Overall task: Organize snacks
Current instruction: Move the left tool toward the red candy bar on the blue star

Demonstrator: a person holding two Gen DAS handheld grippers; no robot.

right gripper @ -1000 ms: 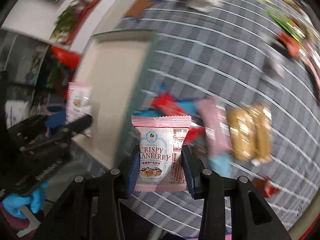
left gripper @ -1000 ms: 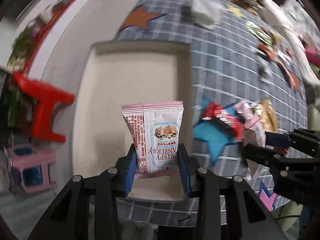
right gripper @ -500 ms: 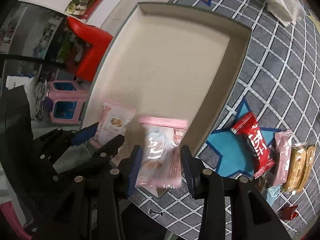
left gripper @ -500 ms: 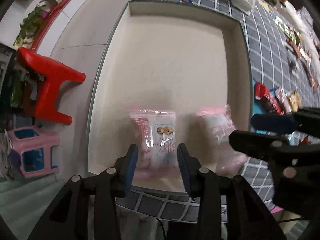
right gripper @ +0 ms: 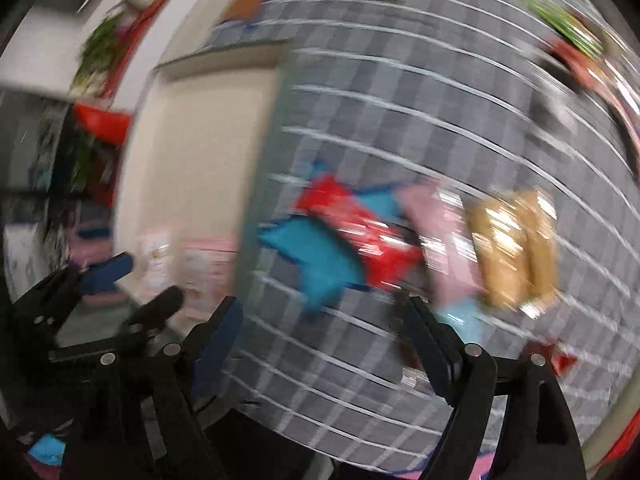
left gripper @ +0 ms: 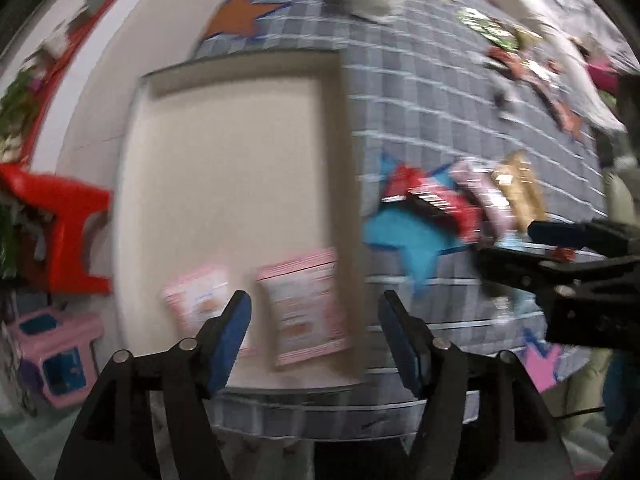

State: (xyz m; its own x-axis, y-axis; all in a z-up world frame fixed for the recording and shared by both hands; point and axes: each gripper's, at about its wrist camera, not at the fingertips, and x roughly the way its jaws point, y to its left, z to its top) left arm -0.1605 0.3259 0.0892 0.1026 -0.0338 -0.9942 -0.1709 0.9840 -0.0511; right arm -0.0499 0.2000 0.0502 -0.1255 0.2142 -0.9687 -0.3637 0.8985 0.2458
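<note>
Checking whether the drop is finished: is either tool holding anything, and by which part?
Nothing is held. Both the left tool and right tool are open and empty; two pink packets lie in the tray.

Tray [left gripper: 224,128]: at the left edge of the table [left gripper: 460,120].
Two snack packets [left gripper: 304,308] [left gripper: 196,300]: side by side in the tray, at its near edge.
Snack pile [right gripper: 432,240]: on the table, right of the tray.
</note>
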